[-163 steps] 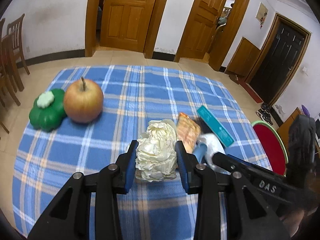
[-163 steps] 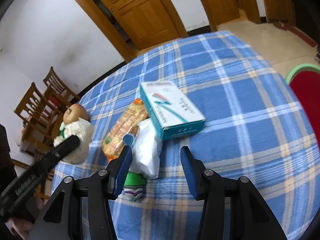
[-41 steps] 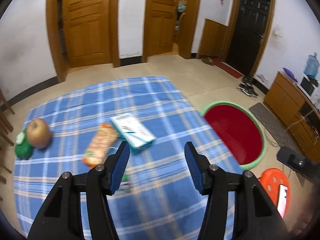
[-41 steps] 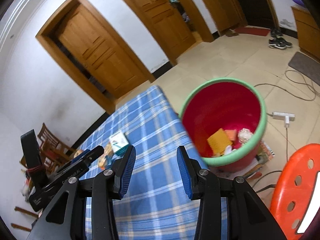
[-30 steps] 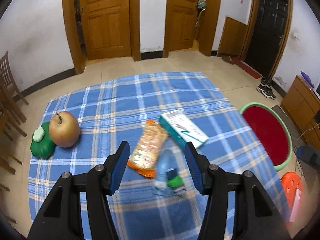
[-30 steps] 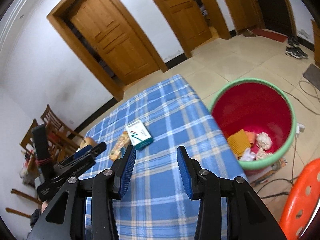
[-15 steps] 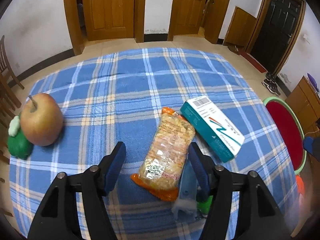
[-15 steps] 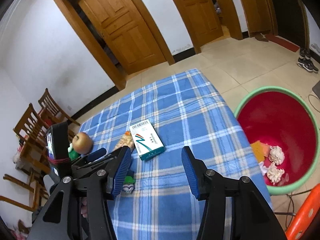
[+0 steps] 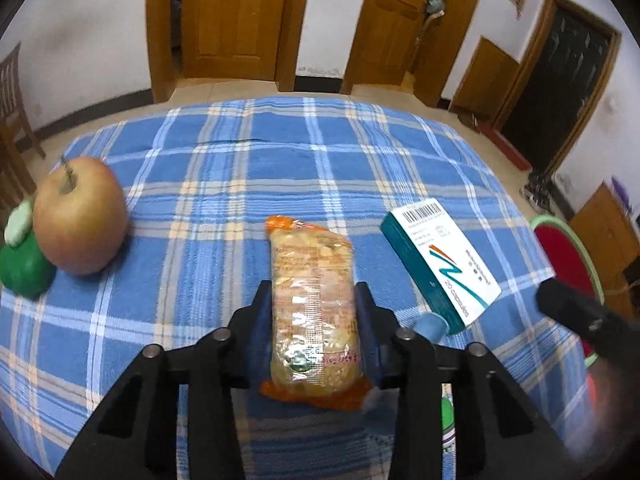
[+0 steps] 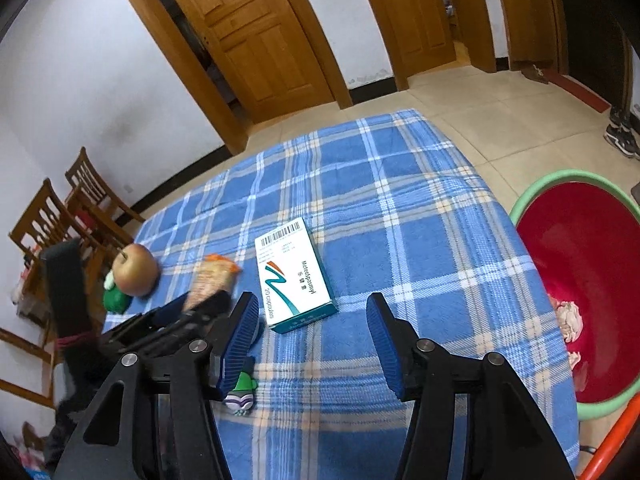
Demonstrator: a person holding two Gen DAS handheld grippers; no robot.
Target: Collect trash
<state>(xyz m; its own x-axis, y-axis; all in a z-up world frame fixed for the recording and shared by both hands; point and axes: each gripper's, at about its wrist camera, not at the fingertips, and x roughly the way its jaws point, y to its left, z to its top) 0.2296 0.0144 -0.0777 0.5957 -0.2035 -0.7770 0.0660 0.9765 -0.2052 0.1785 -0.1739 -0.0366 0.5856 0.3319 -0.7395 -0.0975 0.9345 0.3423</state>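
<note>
On the tabletop (image 9: pixel 280 152), left gripper (image 9: pixel 314 312) jaws are closing around a snack packet (image 9: pixel 312 300); right gripper (image 10: pixel 312 332) jaws spread, opening, empty.

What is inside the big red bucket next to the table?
In the red bucket, crumpled whitish paper lies against the near wall. The table edge hides the rest of its bottom.

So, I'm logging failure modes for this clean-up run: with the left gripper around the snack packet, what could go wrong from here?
The left gripper is closing on the snack packet, which sticks out well past the fingers; the slick wrapper could slip or crush. A blue-capped item lies right beside one finger and may get knocked. The right gripper, jaws opening and empty, hovers near the medicine box close to the left one; they could collide.
</note>
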